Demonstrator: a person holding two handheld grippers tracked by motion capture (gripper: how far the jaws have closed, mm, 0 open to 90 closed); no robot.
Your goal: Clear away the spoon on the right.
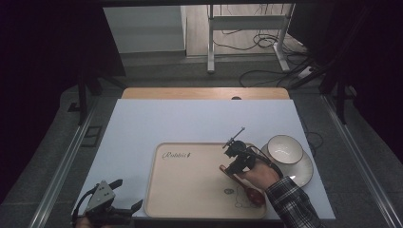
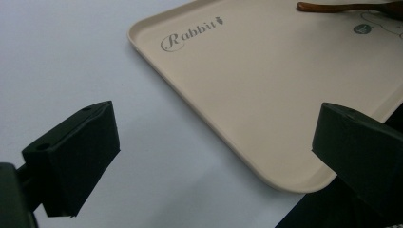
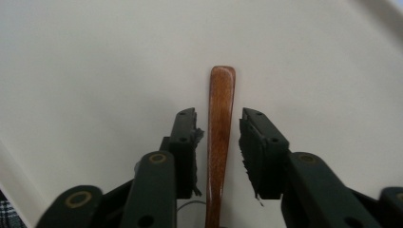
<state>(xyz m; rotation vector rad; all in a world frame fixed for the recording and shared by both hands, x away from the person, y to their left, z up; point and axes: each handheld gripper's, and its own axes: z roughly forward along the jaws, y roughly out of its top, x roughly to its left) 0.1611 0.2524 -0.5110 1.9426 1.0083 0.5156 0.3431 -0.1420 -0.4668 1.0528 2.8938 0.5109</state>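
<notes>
The wooden spoon (image 1: 242,183) lies flat on the beige tray (image 1: 190,190), handle pointing up-left, bowl toward the near right corner. The right tool (image 3: 218,137) straddles its handle, jaws apart, not touching. The left tool (image 1: 119,194) rests wide open beside the tray.

- The tray (image 1: 190,190) is bare across its left and middle, open to a reach from the near edge.
- A wooden spoon (image 1: 240,183) lies on its right part, between the right gripper (image 1: 236,159)'s parted jaws.
- A bowl (image 1: 284,148) on a plate (image 1: 304,171) crowds the tray's right side, seemingly just apart.
- The far worktop (image 1: 199,118) lies open.
</notes>
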